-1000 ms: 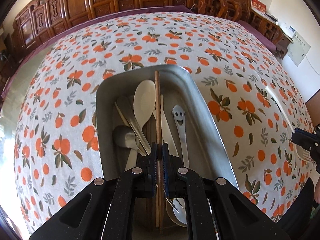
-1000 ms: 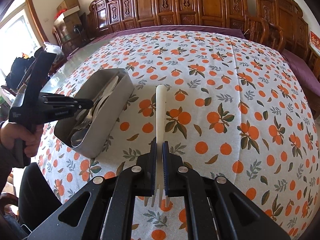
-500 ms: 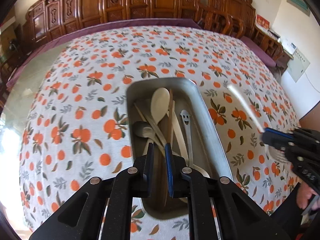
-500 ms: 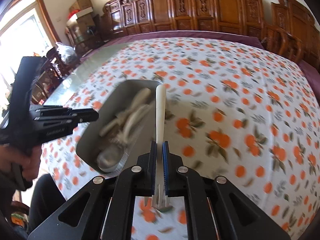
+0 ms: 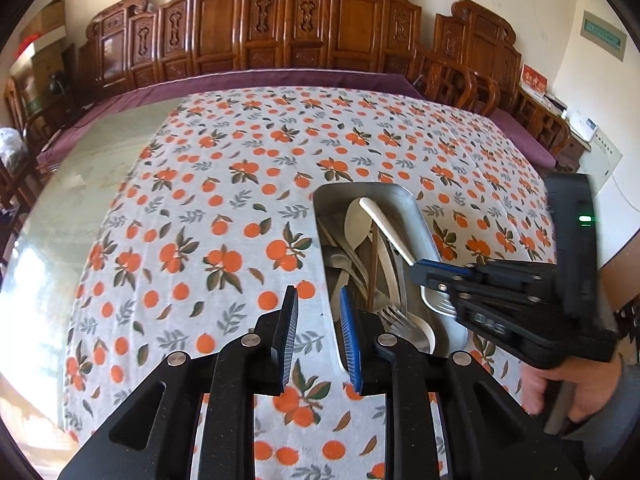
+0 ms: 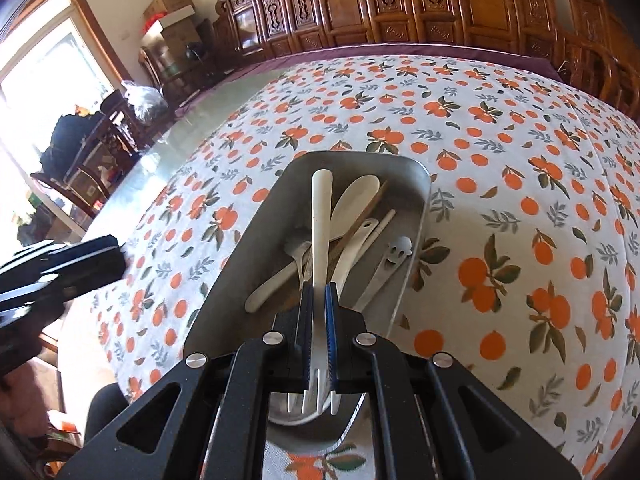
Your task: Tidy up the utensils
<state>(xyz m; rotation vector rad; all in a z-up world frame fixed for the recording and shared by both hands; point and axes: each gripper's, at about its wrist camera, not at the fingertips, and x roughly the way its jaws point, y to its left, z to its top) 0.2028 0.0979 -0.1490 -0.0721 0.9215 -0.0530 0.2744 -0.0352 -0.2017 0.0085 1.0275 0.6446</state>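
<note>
The right tongs [image 6: 319, 300] pinch a white plastic fork [image 6: 321, 216] over the metal tray [image 6: 256, 248] of utensils on the orange-print tabletop [image 6: 500, 184]. The left tongs [image 5: 318, 312], just opening, hold nothing beside the tray's left wall.

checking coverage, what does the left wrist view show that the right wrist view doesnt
Only the left wrist view: the hand holding the right gripper, and the left gripper, open and empty, its jaws just having opened. Only the right wrist view: the fork's tines between the right gripper's shut jaws, plus a window. Both: the tray of utensils on the tablecloth.
</note>
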